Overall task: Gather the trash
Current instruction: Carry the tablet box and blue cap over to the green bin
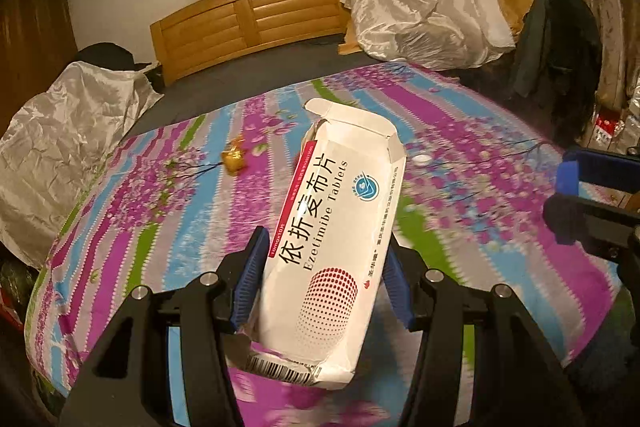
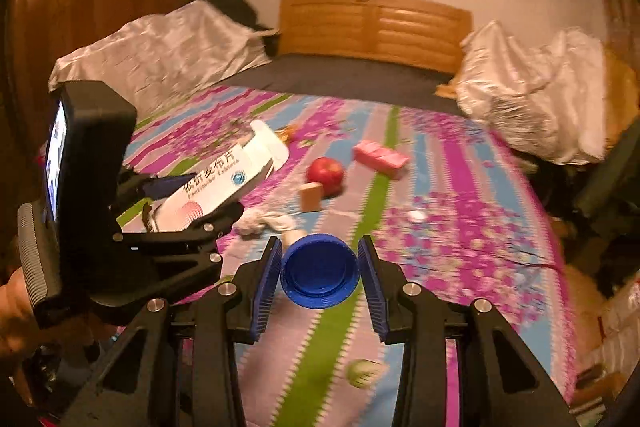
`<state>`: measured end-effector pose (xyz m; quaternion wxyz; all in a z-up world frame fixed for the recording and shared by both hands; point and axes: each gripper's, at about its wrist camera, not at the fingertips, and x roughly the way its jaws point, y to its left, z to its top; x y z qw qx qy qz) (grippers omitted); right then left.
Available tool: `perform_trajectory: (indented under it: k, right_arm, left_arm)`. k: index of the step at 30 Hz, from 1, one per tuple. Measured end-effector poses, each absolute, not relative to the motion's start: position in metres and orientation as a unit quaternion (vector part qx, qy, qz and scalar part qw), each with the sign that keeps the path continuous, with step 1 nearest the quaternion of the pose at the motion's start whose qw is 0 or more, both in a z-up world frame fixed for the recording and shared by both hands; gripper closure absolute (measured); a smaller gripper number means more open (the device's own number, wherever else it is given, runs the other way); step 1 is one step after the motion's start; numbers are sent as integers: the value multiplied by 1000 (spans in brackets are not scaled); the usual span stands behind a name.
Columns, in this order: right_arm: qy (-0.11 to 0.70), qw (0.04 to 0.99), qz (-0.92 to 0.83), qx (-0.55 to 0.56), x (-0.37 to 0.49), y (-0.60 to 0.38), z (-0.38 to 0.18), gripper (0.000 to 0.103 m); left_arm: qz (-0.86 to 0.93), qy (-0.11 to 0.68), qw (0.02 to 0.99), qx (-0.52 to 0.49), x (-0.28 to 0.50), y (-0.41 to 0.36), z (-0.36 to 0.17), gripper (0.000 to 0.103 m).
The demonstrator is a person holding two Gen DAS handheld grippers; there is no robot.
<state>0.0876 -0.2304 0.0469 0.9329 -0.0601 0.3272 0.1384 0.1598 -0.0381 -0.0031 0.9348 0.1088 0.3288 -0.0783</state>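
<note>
My left gripper [image 1: 324,247] is shut on an empty white medicine box [image 1: 332,227] with an open end flap, held above the flowered bedspread [image 1: 480,155]. The same box [image 2: 224,183] and left gripper show at the left of the right wrist view. My right gripper [image 2: 320,259] is shut on a blue bottle cap [image 2: 318,271], its hollow side facing the camera. A gold wrapper [image 1: 234,159] lies on the spread beyond the box. A crumpled white tissue [image 2: 264,221] and a small white cap [image 2: 416,215] lie on the spread ahead of the right gripper.
A red apple [image 2: 326,173], a wooden block [image 2: 312,197], a pink pack [image 2: 380,155] and a small green ball [image 2: 362,373] lie on the bed. Silver-covered bundles [image 2: 528,95] sit at both sides by the wooden headboard [image 2: 372,27]. The right gripper's tip [image 1: 580,203] shows at right.
</note>
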Motion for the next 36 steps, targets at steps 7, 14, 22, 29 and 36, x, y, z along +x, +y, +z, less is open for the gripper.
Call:
perform_trajectory:
  k: [7,14,22,29,36]
  right_arm:
    - [300,951,66,-25,50,-303,69,62]
    - [269,963,-31,4,4,-391,91,62]
    - [253,955,-149,47,-67,-505,98,62]
    - [249,936,-234,81,-134,-589,95,62]
    - [248,917,-297,96,-188,-641,89,62]
  left_arm:
    - [-112,305,937,129,147,-99,19,51]
    - [-174,281,931,156,133,-175,40,51]
    - [-261,269,908,187,105,-271,44,51]
    - [-322,253,885,221,78,-340,38,51]
    - [-372,245,859,251,53,-403,31,51]
